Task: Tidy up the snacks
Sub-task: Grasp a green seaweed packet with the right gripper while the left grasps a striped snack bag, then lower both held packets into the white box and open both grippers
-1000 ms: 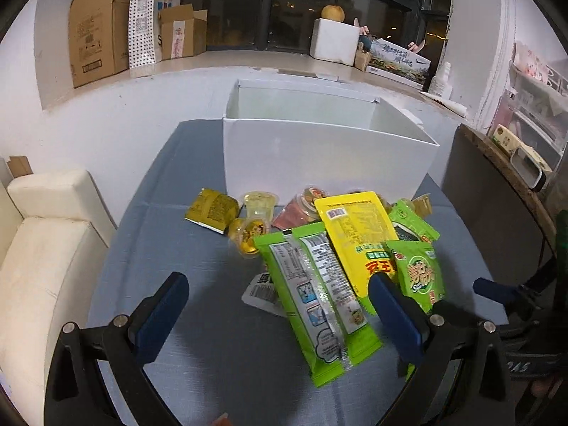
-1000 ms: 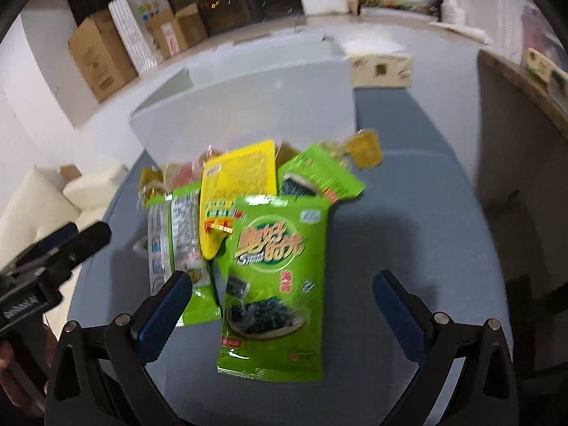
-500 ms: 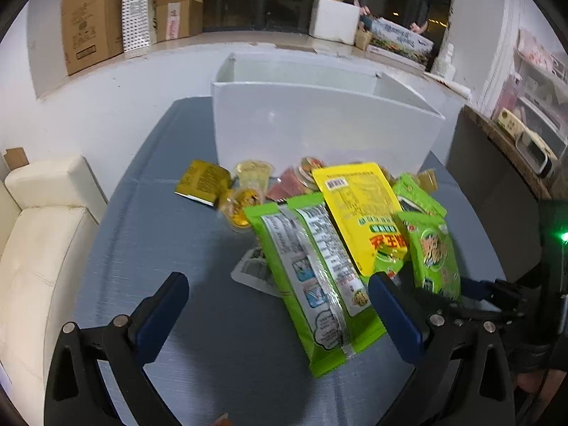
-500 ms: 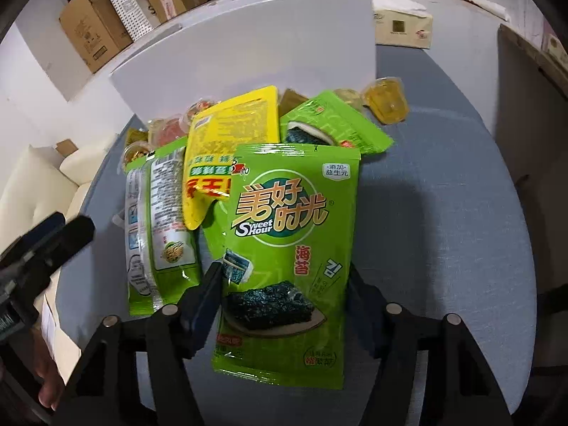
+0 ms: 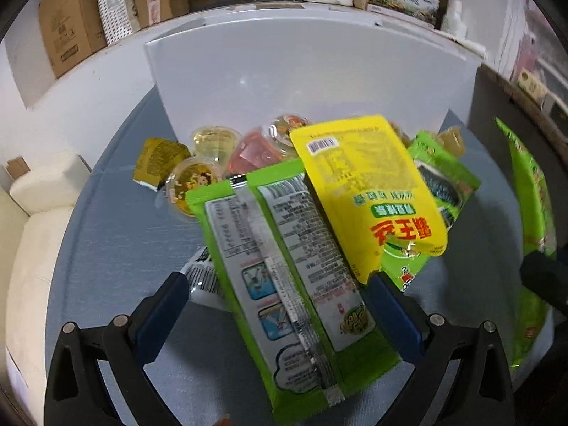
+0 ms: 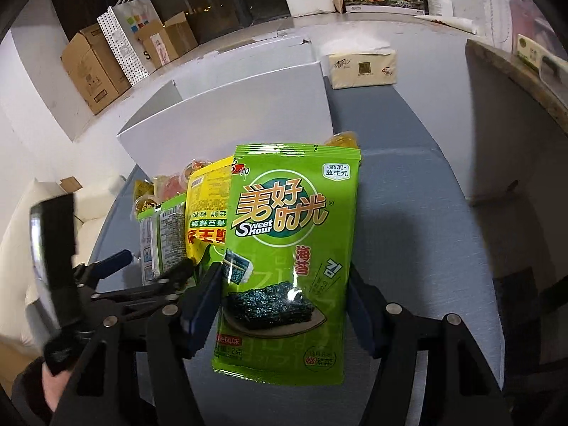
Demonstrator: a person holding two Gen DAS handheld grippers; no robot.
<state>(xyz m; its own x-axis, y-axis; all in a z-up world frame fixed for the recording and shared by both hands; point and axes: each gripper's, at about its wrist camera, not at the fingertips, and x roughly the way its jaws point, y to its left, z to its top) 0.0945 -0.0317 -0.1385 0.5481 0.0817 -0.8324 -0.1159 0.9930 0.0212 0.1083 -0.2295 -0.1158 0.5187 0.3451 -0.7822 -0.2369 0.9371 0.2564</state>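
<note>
My right gripper (image 6: pixel 284 305) is shut on a green seaweed snack bag (image 6: pixel 287 245) and holds it lifted above the blue table; the bag also shows at the right edge of the left wrist view (image 5: pixel 532 213). My left gripper (image 5: pixel 280 305) is open, its fingers either side of a long green packet (image 5: pixel 284 277) lying on the pile. A yellow bag (image 5: pixel 369 191) overlaps that packet. Jelly cups (image 5: pixel 213 138) and a small olive sachet (image 5: pixel 156 156) lie behind. The white storage box (image 5: pixel 301 78) stands at the back of the pile.
A tissue pack (image 6: pixel 362 67) sits right of the box. Cardboard boxes (image 6: pixel 96 67) and a dotted paper bag (image 6: pixel 131 39) line the window ledge. A cream sofa (image 5: pixel 32 220) is left of the round table (image 5: pixel 117 241). A dark counter (image 6: pixel 514 81) is on the right.
My right gripper closed on the seaweed bag and lifted it off the pile. My left gripper moved forward until the long green packet lay between its open fingers.
</note>
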